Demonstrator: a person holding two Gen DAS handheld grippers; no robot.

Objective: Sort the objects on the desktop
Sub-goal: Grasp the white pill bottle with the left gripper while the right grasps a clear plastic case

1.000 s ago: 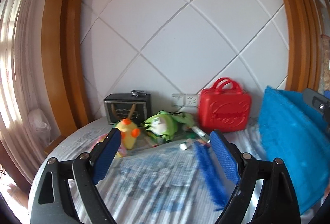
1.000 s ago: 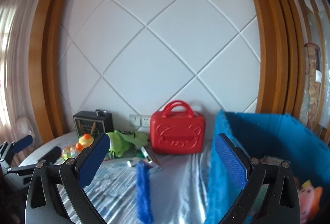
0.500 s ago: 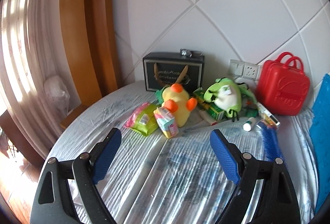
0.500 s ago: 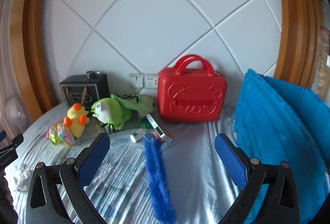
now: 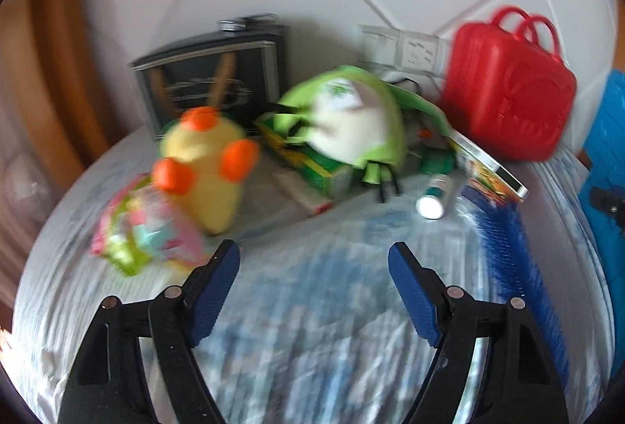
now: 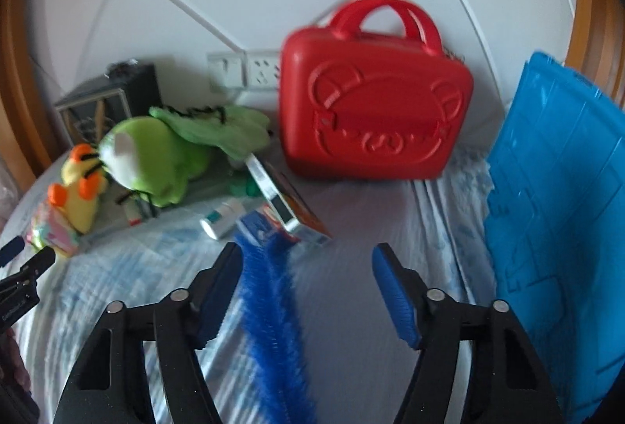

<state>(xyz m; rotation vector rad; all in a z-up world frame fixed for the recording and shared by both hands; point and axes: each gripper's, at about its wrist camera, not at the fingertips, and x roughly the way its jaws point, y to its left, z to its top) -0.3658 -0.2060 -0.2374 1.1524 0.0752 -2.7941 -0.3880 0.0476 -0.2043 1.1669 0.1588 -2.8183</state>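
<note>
A clutter of objects lies on a round cloth-covered table (image 5: 312, 326): a yellow plush duck (image 5: 203, 166) (image 6: 82, 197), a green plush frog (image 5: 351, 123) (image 6: 156, 162), a pink-green snack packet (image 5: 144, 232), a green box (image 5: 308, 162), a small white bottle (image 5: 433, 197) (image 6: 222, 220), a flat printed box (image 6: 289, 213) and a blue bristle brush (image 5: 515, 256) (image 6: 269, 299). My left gripper (image 5: 314, 258) is open and empty, above the cloth in front of the duck. My right gripper (image 6: 306, 260) is open and empty, with the brush lying under its left finger.
A red plastic case (image 6: 375, 111) (image 5: 508, 92) stands against the wall at the back. A black box (image 5: 211, 84) stands behind the duck. A blue crate (image 6: 558, 228) stands at the right of the table. Wall sockets (image 6: 246, 68) sit behind the toys.
Both grippers have moved forward and down toward the clutter, and their jaws have narrowed somewhat. The left view has swung back right; the objects look nearer in both.
</note>
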